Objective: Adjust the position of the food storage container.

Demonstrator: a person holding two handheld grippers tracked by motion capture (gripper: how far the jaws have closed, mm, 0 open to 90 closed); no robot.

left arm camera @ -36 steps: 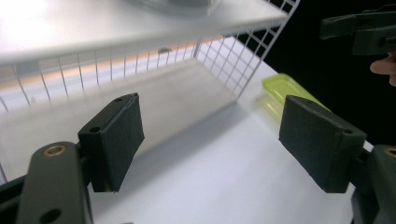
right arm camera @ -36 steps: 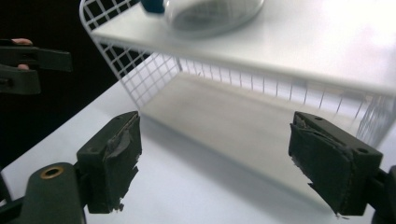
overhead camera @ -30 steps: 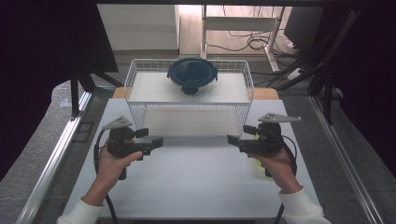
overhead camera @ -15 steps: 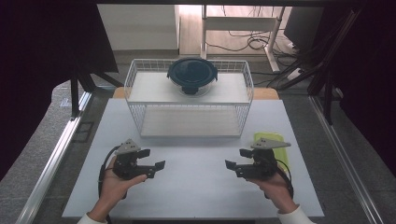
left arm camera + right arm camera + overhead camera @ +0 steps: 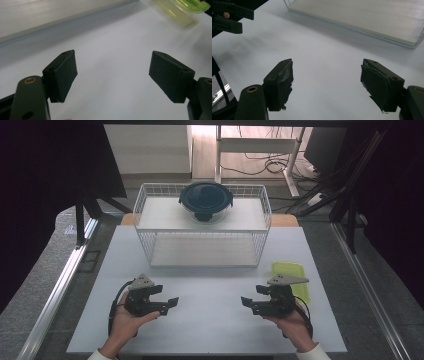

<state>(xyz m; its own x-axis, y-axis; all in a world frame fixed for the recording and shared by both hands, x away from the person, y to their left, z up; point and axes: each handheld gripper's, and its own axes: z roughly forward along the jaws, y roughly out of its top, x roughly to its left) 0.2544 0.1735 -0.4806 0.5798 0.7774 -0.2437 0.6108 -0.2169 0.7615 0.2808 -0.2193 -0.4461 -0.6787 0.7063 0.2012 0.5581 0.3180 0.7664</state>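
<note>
Low over the white worktop (image 5: 210, 320), near its front edge: left gripper (image 5: 172, 303) in the left hand (image 5: 125, 322), right gripper (image 5: 246, 302) in the right hand (image 5: 292, 322), tips turned inward toward each other with bare surface between. Well apart from one another, level with each other across the worktop.

Left fingers (image 5: 62, 75) spread wide in the left gripper view, nothing between them but blank worktop. Right fingers (image 5: 279, 82) likewise apart in the right gripper view, having just been closing a little, still with nothing between; torn, frayed padding on both right pads.

Nearest thing: flat translucent yellow-green plastic lid (image 5: 291, 277) lying on the worktop just behind and beside the right gripper, partly hidden under that gripper's grey plate. Not between the right fingers, which point away from it toward the middle. Same lid blurred at the top right corner of the left gripper view (image 5: 183, 7), far beyond the left fingertips and well off their line.

Farther back, centred on the worktop: white wire two-tier rack (image 5: 150, 247). On its upper shelf, round clear bowl with a dark blue lid (image 5: 206, 200), upright, toward the rear middle. Lower shelf board of the rack visible at the top of the right gripper view (image 5: 367, 17), well ahead of the right fingertips.
</note>
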